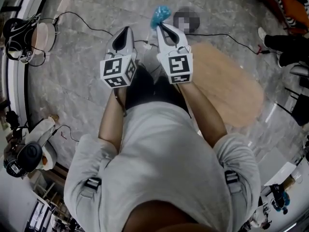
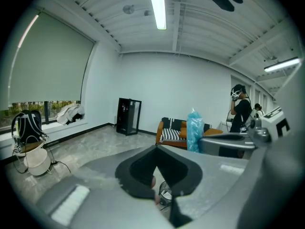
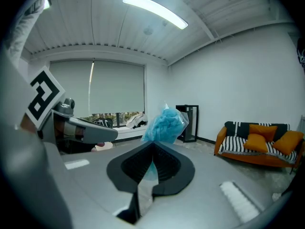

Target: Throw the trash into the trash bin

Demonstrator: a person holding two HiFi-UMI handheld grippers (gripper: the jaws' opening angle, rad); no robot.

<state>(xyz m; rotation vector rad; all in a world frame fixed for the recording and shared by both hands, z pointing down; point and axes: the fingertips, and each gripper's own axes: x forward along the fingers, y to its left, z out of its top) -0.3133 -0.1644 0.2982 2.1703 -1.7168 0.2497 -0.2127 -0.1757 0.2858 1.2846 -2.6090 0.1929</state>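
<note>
Head view: looks down on L tongs [image 1: 126, 29] and R tongs [image 1: 161, 26], held side by side, tips fwd, above a grey stone floor [image 1: 77, 95]. Shows a blue plastic bag [image 1: 161, 14] of trash sticking out past the R tips, up in the air, clear of the floor. Catches a tan oval shape [image 1: 231, 88] (mat or board, can't tell) on the floor just right of the arms, plus a white bucket [image 1: 43, 36] far left.

L gripper view: finds the L tongs closed tip to tip w/ nothing pinched. Picks up the blue bag off to the right, at the R tongs' tip, in front of an orange sofa [image 2: 170, 130]. Also takes in a black cabinet [image 2: 128, 116] by the back wall, a backpack [image 2: 27, 127] near the window, and a person [image 2: 241, 109] standing far right.

R gripper view: has the R tongs closed on the bag's clear lower part, w/ the blue bulk rising above the tips. Puts the L tongs to the left, sofa to the right, cabinet behind the bag.
</note>
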